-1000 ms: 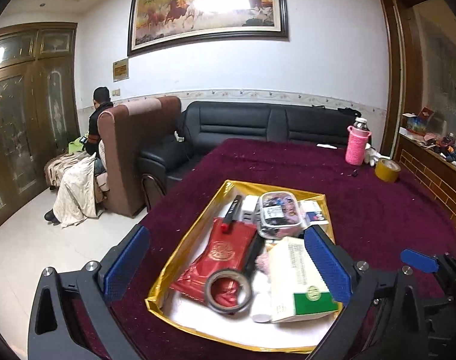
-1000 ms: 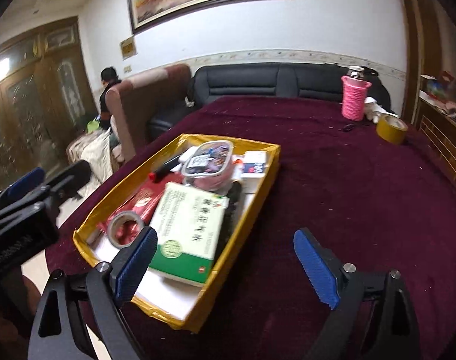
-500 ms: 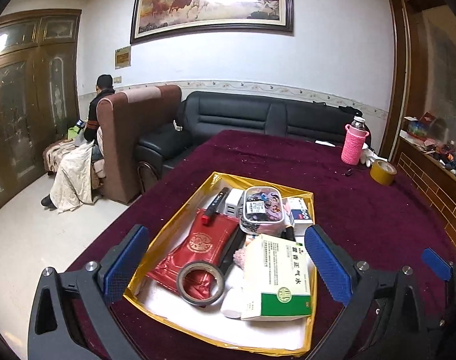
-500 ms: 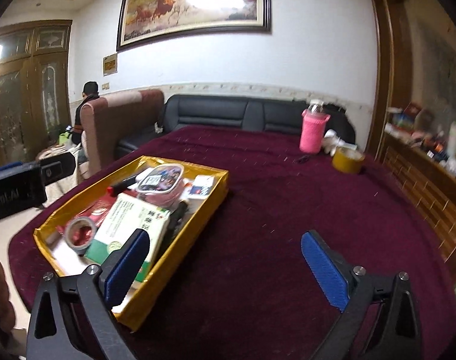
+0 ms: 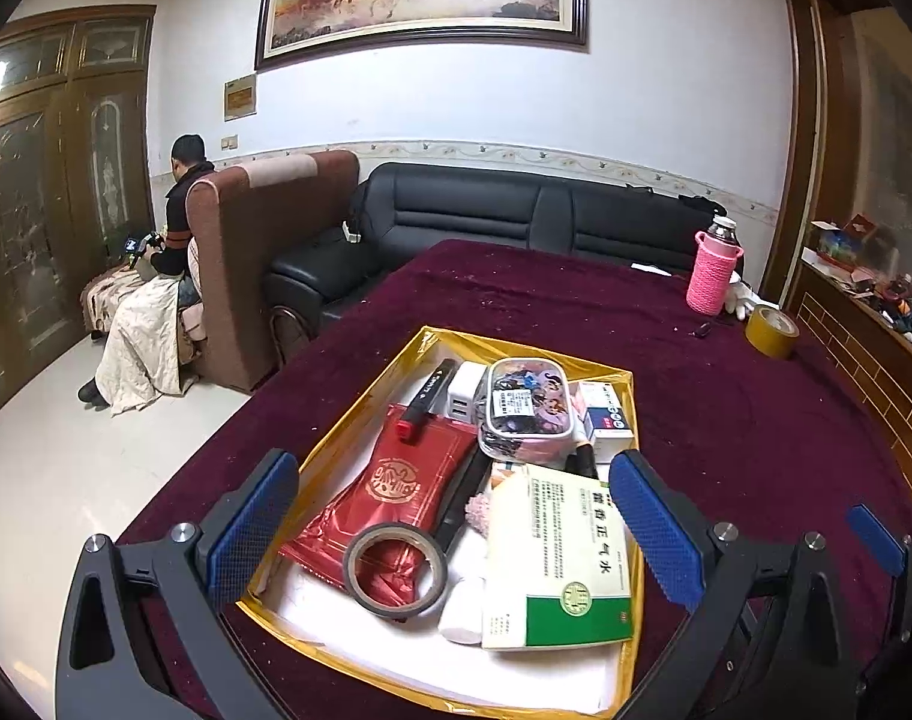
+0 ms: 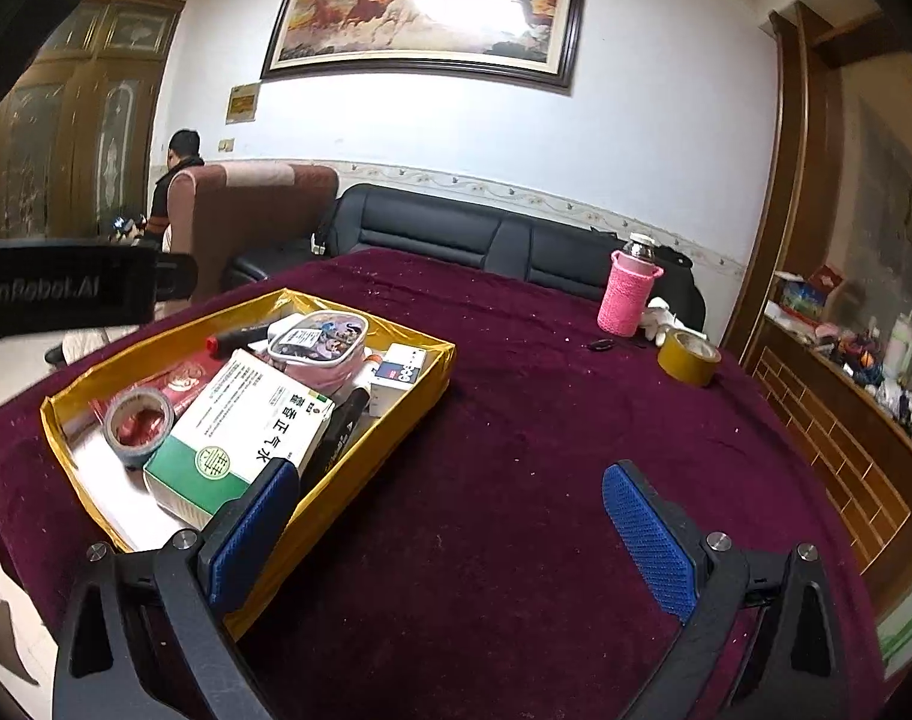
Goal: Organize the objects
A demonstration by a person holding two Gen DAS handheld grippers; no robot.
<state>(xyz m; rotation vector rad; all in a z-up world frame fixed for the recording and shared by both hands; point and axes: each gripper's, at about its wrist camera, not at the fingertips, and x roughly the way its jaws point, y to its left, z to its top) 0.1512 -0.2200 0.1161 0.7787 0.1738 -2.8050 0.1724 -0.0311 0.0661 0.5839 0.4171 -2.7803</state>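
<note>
Gold tray (image 5: 360,414) sits on the maroon table (image 5: 726,420), crowded: red packet (image 5: 396,492), tape ring (image 5: 395,569) lying half on the packet, green-and-white box (image 5: 561,558), clear pouch (image 5: 528,408), marker (image 5: 426,399), small white-blue box (image 5: 603,420). Left gripper (image 5: 450,531) hangs directly over the tray's near end, jaws spread wide and empty; tape ring and box lie between the two pads, ring toward the left pad, box toward the right. The box's long axis runs away from the camera, roughly along the fingers, so a straight drop would likely close across its narrow width. Right gripper (image 6: 450,534) also spread and empty, mostly over bare cloth beside the tray's right wall, only its left pad overlapping the box corner. Left is judged the nearer hand for anything in the tray. Right view shows what left cannot: the box (image 6: 246,426) rides high, tilted on things beneath, and open cloth beyond the tray's right wall. Left view alone shows a white roll (image 5: 462,615) tucked at the box's near corner. Yellow tape (image 6: 687,355) and pink bottle (image 6: 627,294) stand well beyond the tray.
</note>
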